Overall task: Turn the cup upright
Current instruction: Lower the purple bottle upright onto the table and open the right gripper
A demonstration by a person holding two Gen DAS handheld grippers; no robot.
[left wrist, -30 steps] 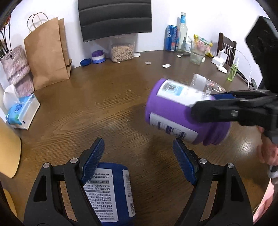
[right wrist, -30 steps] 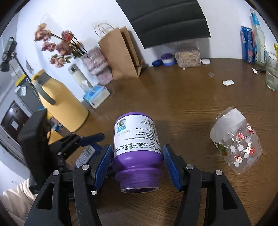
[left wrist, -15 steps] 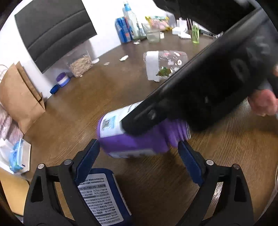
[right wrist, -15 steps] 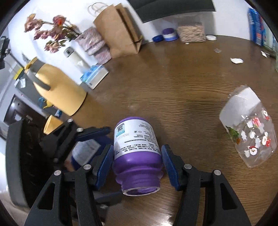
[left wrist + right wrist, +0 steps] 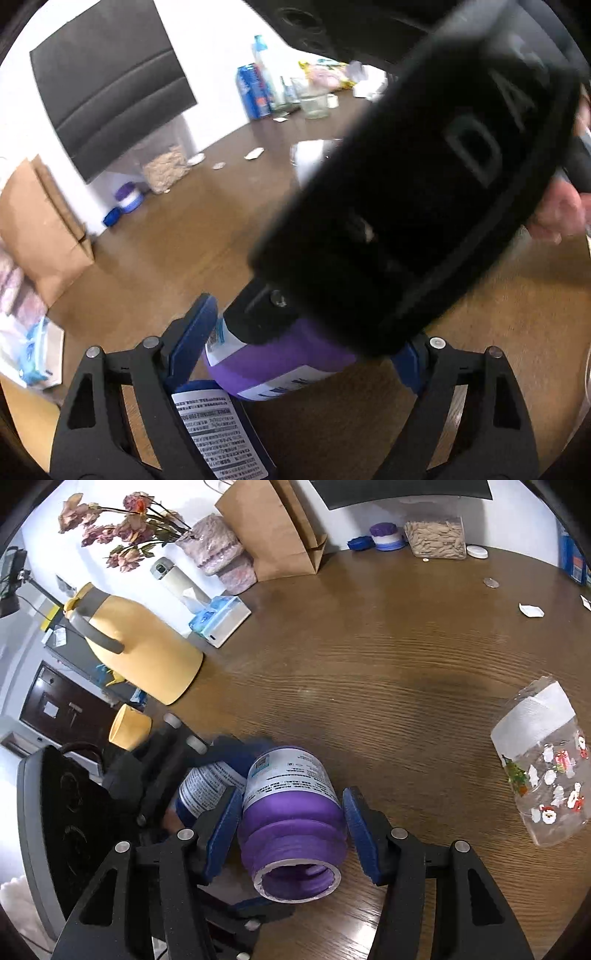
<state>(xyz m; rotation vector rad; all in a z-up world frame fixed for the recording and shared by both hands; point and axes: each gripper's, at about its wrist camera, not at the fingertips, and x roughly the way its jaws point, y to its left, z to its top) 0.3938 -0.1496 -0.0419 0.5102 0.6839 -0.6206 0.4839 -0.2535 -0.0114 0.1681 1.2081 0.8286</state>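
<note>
Left wrist view low over the tabletop (image 5: 177, 236), facing the far wall, half blocked by the right gripper's body close up, right wrist view higher, angled down leftward, both very near the purple bottle (image 5: 280, 363) (image 5: 291, 812), their shared ground

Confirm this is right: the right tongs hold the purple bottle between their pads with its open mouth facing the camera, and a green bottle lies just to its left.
Not quite. The right tongs do hold the purple bottle, open mouth toward the camera, but the bottle beside it on the left is blue, not green. The right wrist view shows this.
</note>
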